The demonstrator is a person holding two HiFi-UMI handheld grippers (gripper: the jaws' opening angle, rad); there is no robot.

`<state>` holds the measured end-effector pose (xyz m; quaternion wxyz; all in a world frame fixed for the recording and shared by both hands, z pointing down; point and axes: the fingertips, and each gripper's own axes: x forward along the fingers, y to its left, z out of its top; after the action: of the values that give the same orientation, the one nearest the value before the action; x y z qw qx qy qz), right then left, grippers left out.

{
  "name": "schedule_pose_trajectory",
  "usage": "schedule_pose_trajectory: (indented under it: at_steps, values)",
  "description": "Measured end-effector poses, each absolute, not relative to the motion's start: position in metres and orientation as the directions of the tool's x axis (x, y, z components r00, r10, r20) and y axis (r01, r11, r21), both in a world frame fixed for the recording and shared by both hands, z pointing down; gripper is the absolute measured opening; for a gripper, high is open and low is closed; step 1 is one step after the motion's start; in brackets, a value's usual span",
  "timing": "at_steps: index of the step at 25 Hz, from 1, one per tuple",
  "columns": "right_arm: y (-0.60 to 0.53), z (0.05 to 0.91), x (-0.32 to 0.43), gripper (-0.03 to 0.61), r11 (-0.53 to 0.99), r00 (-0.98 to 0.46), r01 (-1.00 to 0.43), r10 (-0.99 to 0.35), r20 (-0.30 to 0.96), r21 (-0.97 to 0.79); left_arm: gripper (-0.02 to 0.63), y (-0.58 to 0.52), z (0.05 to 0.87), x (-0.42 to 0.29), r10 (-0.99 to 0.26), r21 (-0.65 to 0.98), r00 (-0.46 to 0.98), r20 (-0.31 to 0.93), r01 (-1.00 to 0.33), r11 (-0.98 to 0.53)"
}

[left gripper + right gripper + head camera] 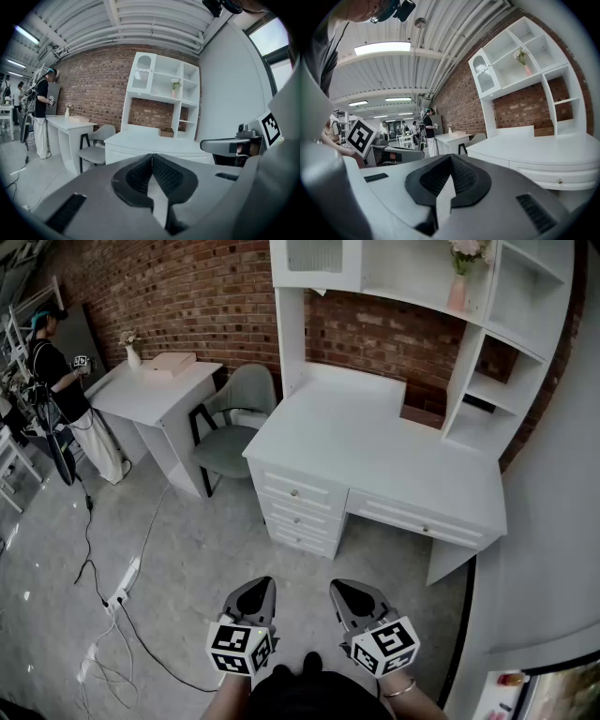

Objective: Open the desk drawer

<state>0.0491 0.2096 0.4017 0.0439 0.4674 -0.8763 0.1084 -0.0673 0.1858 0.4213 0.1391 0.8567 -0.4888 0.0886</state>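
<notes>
While my left gripper [264,581] and right gripper [337,584] hover, jaws pressed together and empty, the white desk drawer [417,519] sits flush under the surface's [375,442] front edge, with bare floor [187,559] before it.

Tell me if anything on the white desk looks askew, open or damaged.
Nothing stands out. On the desk, the three stacked drawers and the wide drawer sit shut and flush; the pink vase stands upright.

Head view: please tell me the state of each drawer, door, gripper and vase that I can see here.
three stacked drawers, all shut
wide drawer, shut
cupboard door, shut
left gripper, jaws together, holds nothing
right gripper, jaws together, holds nothing
vase, upright, with flowers in it
</notes>
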Motion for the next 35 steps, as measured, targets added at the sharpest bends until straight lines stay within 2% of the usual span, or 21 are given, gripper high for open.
schedule_pose_trajectory:
  at_steps: [20, 28, 35]
  values:
    - [0.205, 0.389, 0.062, 0.005, 0.526, -0.555, -0.822, -0.826, 0.1, -0.218, 0.009, 0.178, 0.432, -0.064, -0.817, 0.13, 0.484, 0.314, -0.874, -0.468]
    - [0.17, 0.389, 0.076, 0.005, 0.481, -0.51, -0.85, -0.854, 0.101, -0.216, 0.012, 0.126, 0.443, -0.063, -0.812, 0.123, 0.486, 0.324, -0.873, -0.473]
    - [0.119, 0.393, 0.086, 0.005, 0.454, -0.487, -0.861, -0.866, 0.115, -0.227, 0.046, 0.06, 0.452, -0.059, -0.81, 0.144, 0.484, 0.331, -0.874, -0.463]
